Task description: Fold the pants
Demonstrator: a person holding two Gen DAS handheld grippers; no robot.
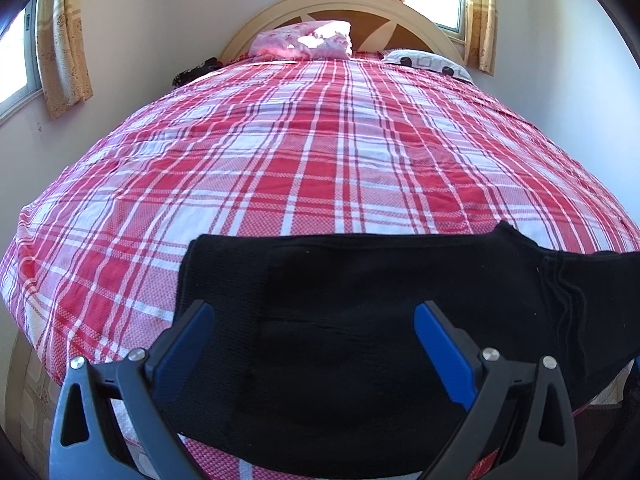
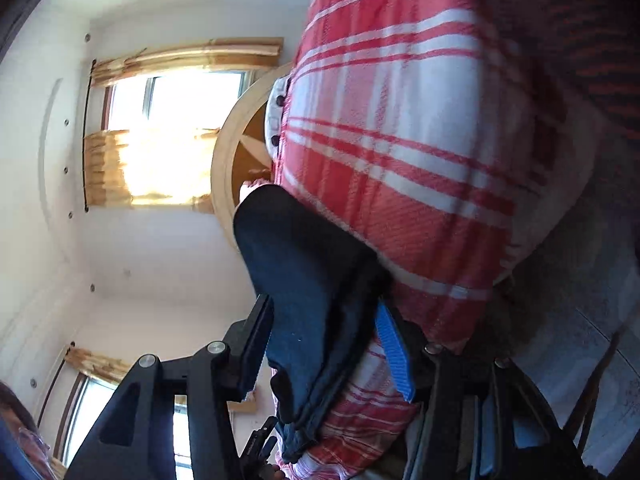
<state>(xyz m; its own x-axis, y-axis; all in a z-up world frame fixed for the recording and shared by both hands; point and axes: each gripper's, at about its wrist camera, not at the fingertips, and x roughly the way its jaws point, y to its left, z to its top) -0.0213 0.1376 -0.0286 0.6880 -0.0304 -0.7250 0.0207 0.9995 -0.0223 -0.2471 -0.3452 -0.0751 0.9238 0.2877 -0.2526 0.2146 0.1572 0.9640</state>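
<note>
- black pants [image 1: 340, 300] lie folded at the near edge of the bed [image 1: 304, 152], on the red-and-white plaid cover; one end trails off toward the bed's near right corner
- left gripper [image 1: 314, 320] hovers over the pants, jaws spread wide, blue pads clear of the cloth, nothing held
- right gripper [image 2: 324, 332] rolled on its side at the bed's edge, view tilted
- a thick bunch of the pants [image 2: 312, 280] sits between its jaws; blue pad [image 2: 394, 356] lies against the fabric on one side, the other finger against the opposite side, so it is clamped on the pants
- pink pillow [image 1: 304, 40] and spotted pillow [image 1: 428, 62] at the headboard [image 1: 340, 0] end
- curtained windows [image 2: 172, 136] behind the headboard
</note>
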